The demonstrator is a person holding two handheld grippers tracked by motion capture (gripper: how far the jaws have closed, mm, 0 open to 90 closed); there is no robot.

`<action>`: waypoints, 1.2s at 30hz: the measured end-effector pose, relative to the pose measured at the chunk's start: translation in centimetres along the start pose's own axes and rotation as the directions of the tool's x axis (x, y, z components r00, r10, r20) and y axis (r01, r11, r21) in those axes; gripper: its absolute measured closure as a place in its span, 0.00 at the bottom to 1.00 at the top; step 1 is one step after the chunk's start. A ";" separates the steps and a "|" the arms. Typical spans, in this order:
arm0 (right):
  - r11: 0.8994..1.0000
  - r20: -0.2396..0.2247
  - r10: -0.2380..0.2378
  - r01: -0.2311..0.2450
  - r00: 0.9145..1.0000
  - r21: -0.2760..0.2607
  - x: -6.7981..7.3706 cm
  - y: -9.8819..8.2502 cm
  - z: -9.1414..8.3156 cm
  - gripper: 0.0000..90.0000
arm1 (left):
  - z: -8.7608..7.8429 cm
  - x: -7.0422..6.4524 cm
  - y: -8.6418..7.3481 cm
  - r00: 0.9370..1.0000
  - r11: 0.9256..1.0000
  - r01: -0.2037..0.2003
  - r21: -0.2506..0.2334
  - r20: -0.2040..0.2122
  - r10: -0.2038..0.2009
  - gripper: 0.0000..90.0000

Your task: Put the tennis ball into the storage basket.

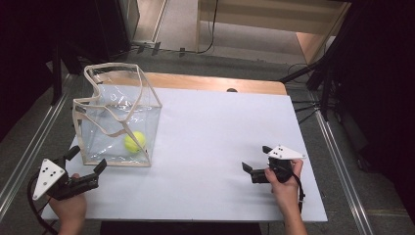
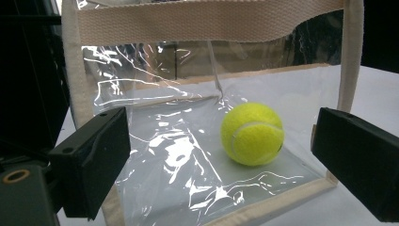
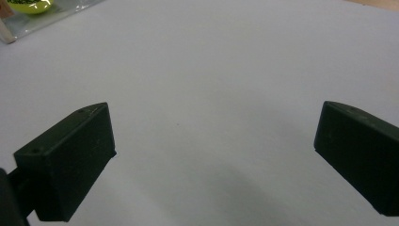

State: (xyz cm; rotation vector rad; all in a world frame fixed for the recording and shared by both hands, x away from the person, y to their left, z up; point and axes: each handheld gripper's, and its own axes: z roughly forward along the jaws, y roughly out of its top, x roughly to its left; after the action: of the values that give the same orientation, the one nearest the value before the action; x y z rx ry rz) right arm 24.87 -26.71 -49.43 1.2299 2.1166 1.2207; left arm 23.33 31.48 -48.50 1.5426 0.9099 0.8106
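Both grippers are held with jaws spread wide and empty: the left gripper (image 1: pixel 88 157) just before the clear bag (image 1: pixel 93 129), the right gripper (image 1: pixel 254 160) over the white table (image 1: pixel 210 132). Inside the bag a tennis ball (image 2: pixel 252 133) is seen.

No readable text, label, brand, number or sign is showing anywhere across the three views. The tennis ball (image 2: pixel 252 134) inside the clear bag (image 2: pixel 211 84) is displaying only its curved white seam, with no lettering legible. The beige webbing trim and the white table (image 1: pixel 220 147) are carrying no markings that can be made out.
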 end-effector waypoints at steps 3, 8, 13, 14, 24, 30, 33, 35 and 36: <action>1.000 0.017 0.012 -0.012 1.000 -0.015 -0.5 -0.4 -0.7 0.00 | 0.0 0.0 0.0 1.000 1.000 -0.001 0.000 0.000 0.001 0.06; 0.999 0.036 0.030 -0.030 0.999 -0.022 -1.0 -0.9 -1.2 0.00 | 0.0 0.0 0.0 1.000 1.000 -0.001 0.000 0.001 0.001 0.06; 0.998 0.056 0.052 -0.051 0.997 -0.026 -1.6 -1.4 -1.9 0.00 | 0.0 0.0 0.0 1.000 1.000 -0.001 0.000 0.001 0.001 0.06; 0.998 0.059 0.059 -0.057 0.997 -0.028 -1.7 -1.5 -2.0 0.00 | 0.0 0.0 0.0 1.000 1.000 0.000 -0.001 0.001 0.000 0.06; 0.994 0.107 0.096 -0.090 0.990 -0.061 -2.9 -2.6 -3.3 0.00 | -0.1 0.1 0.0 1.000 1.000 0.005 -0.004 0.001 -0.005 0.06; 0.989 0.124 0.135 -0.125 0.983 -0.084 -3.7 -3.3 -4.3 0.00 | -0.1 0.2 0.0 1.000 1.000 0.013 -0.009 0.001 -0.013 0.06; 0.987 0.141 0.137 -0.123 0.980 -0.102 -4.2 -3.7 -4.9 0.00 | -0.1 0.2 0.0 1.000 1.000 0.013 -0.009 0.001 -0.013 0.06; 0.986 0.148 0.144 -0.129 0.978 -0.107 -4.3 -3.8 -5.0 0.00 | -0.2 0.2 0.0 1.000 1.000 0.012 -0.009 -0.001 -0.012 0.06; 0.985 0.153 0.152 -0.136 0.976 -0.108 -4.4 -4.0 -5.1 0.00 | -0.2 0.2 0.0 1.000 1.000 0.014 -0.010 0.000 -0.014 0.06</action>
State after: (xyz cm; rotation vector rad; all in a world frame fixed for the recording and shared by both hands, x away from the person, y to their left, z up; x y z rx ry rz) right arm 21.75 -33.85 -50.40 1.4090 1.8590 1.2240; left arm 23.25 31.76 -48.44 1.5262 0.9147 0.8044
